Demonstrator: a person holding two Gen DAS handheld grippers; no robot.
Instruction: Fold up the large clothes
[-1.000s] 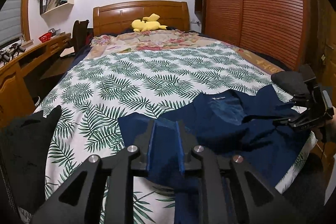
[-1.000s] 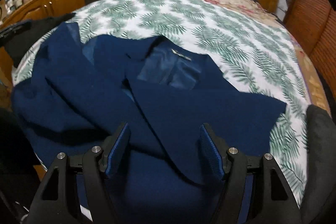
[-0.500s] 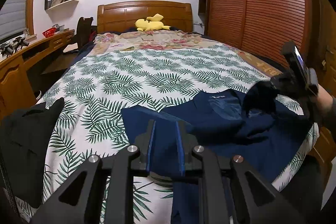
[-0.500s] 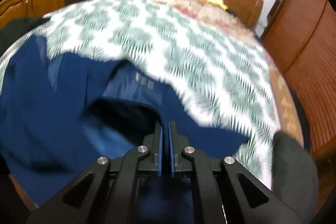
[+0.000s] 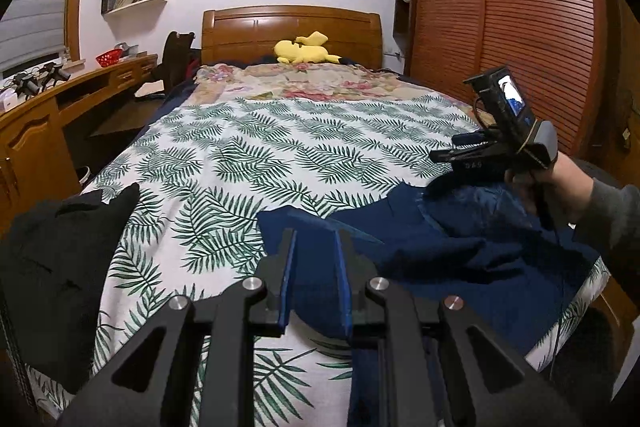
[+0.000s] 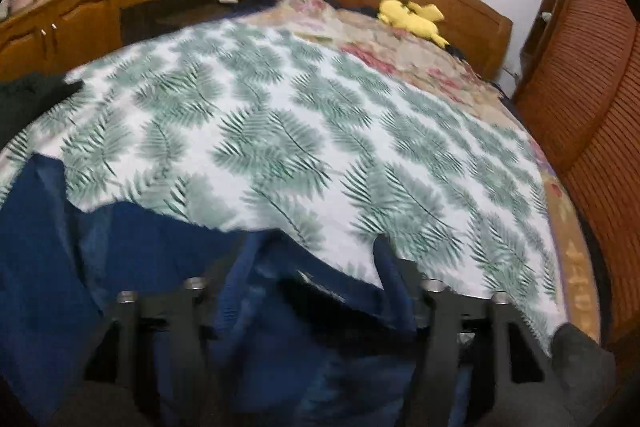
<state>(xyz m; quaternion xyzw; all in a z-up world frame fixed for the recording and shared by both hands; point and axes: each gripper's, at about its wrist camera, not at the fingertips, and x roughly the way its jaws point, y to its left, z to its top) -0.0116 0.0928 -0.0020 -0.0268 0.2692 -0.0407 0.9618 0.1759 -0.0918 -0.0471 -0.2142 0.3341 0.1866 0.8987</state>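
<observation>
A dark blue jacket [image 5: 460,251] lies rumpled on the near part of the bed, on the palm-leaf bedspread [image 5: 280,155]. My left gripper [image 5: 314,247] is shut on a fold of its left edge, with blue cloth between the pads. My right gripper [image 6: 316,263] is open above the jacket [image 6: 132,267] near its collar, with nothing between the fingers. In the left wrist view the right gripper [image 5: 440,157] hovers over the jacket's right side, held by a hand.
A black garment [image 5: 60,251] lies at the bed's near left corner. A yellow plush toy [image 5: 306,51] sits by the wooden headboard. A wooden desk [image 5: 48,115] runs along the left, a slatted wardrobe [image 5: 520,27] along the right.
My right gripper shut on the jacket half a second ago, has lifted toward the head of the bed and now stands open. The left gripper kept its hold.
</observation>
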